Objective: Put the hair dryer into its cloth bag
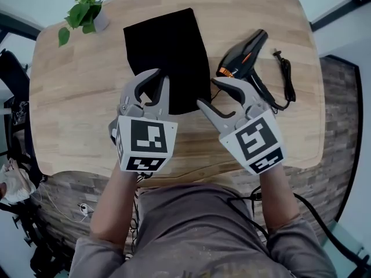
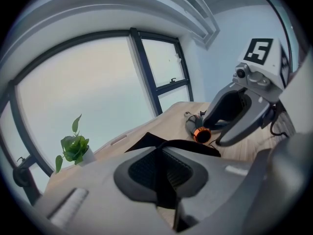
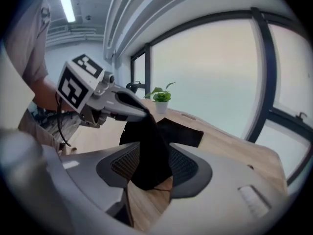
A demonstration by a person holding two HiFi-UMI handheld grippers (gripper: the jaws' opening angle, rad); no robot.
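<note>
Left tongs [image 1: 157, 81]: clamped on the near hem of the cloth bag [image 1: 168, 45].
Right tongs [image 1: 208, 92]: apart, with loose bag cloth between them.
Hair dryer [image 1: 243, 57]: just right of the bag. It is probably rigid and smooth, so you take it by the handle.
Bag: limp, so you hold its mouth.

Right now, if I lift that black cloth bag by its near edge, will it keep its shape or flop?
Probably floppy: in the right gripper view the cloth bag hangs in limp folds from the left claw. Likely light, since one pinch raises the edge while the rest lies flat on the table. Its mouth probably won't stay open unaided.
</note>
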